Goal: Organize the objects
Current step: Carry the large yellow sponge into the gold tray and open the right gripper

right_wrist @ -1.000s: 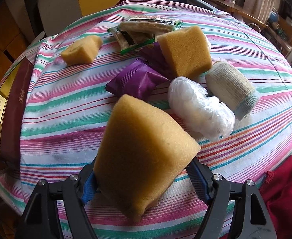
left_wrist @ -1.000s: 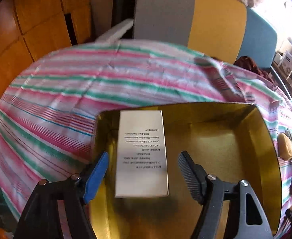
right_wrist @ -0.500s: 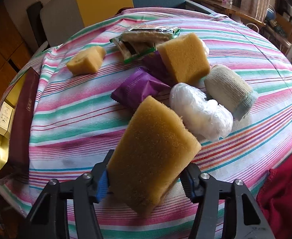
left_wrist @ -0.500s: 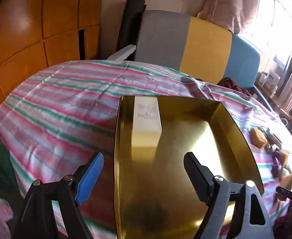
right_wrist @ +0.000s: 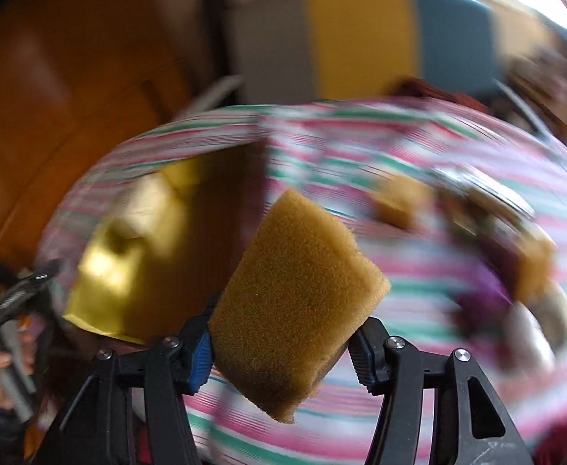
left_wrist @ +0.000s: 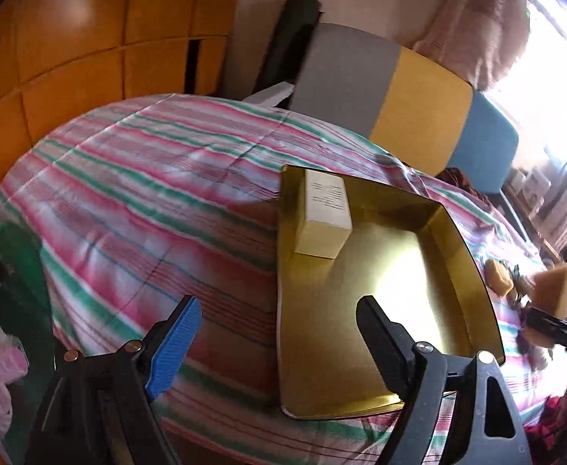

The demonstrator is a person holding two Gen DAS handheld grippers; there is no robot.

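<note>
A gold tray [left_wrist: 473,259] lies on the striped tablecloth, with a cream box [left_wrist: 324,215] in its far left corner. My left gripper [left_wrist: 279,339] is open and empty, held back over the tray's near left edge. My right gripper [right_wrist: 281,343] is shut on a yellow sponge [right_wrist: 295,302] and holds it in the air above the cloth. The tray [right_wrist: 101,306] shows blurred to its left. The held sponge [left_wrist: 554,296] also appears at the right edge of the left wrist view.
More objects lie on the cloth right of the tray: another sponge [right_wrist: 397,199], a purple packet [right_wrist: 485,302], a white bundle and a rolled cloth, all blurred. A grey, yellow and blue chair back [left_wrist: 399,100] stands behind the table. An orange wooden wall is at left.
My left gripper has pulled back and left from the tray, away from the box. My right gripper has lifted the sponge and swung left toward the tray.
</note>
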